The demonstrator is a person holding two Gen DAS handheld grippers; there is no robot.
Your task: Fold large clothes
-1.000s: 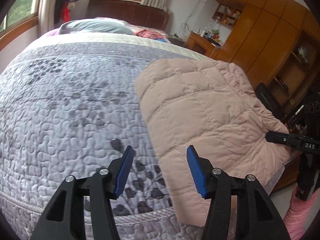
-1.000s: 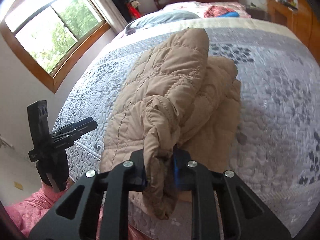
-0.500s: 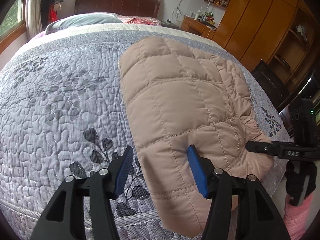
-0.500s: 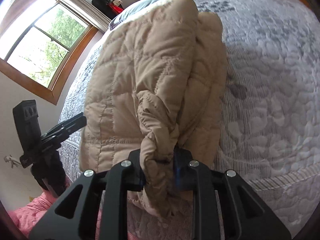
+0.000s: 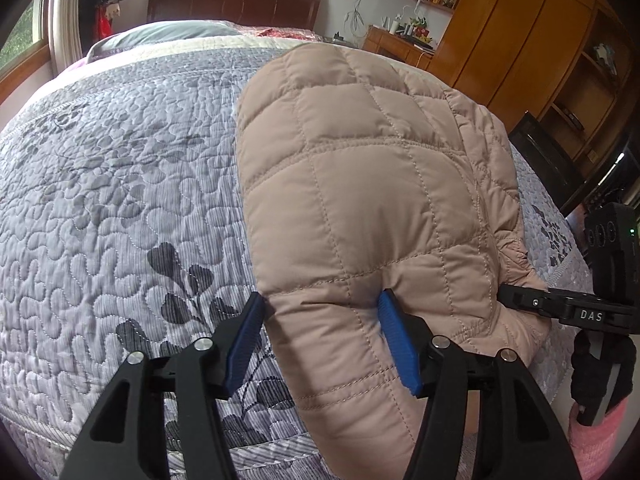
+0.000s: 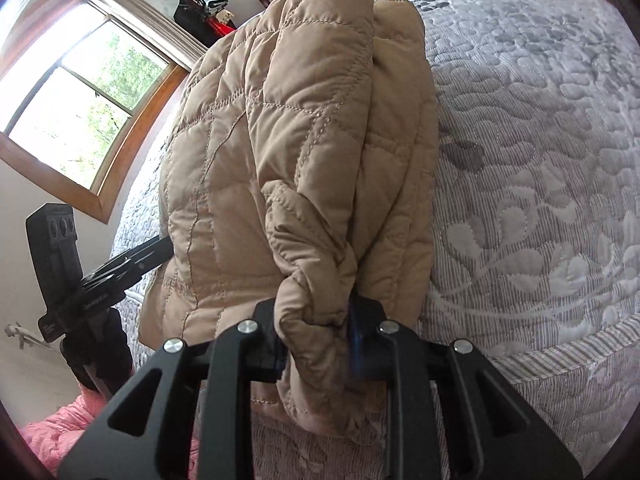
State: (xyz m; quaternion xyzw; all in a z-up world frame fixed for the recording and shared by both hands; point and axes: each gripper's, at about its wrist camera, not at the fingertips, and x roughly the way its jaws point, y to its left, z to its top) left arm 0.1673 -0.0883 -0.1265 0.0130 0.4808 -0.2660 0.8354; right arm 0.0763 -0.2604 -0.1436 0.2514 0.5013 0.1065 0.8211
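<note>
Left wrist view: the quilted jacket [image 5: 360,184] lies folded into a narrow bundle on the bed [image 5: 120,184], right of centre. The left gripper [image 5: 322,338] straddles its near edge, fingers opening, not pinching.

Right wrist view: the right gripper [image 6: 316,338] clenches a bunched jacket corner [image 6: 312,308], lower centre. Folding appears nearly complete; release remains.

Bedspread [image 5: 120,200] left of jacket [image 5: 360,200] bare, passable; jacket bulk blocks centre.
</note>
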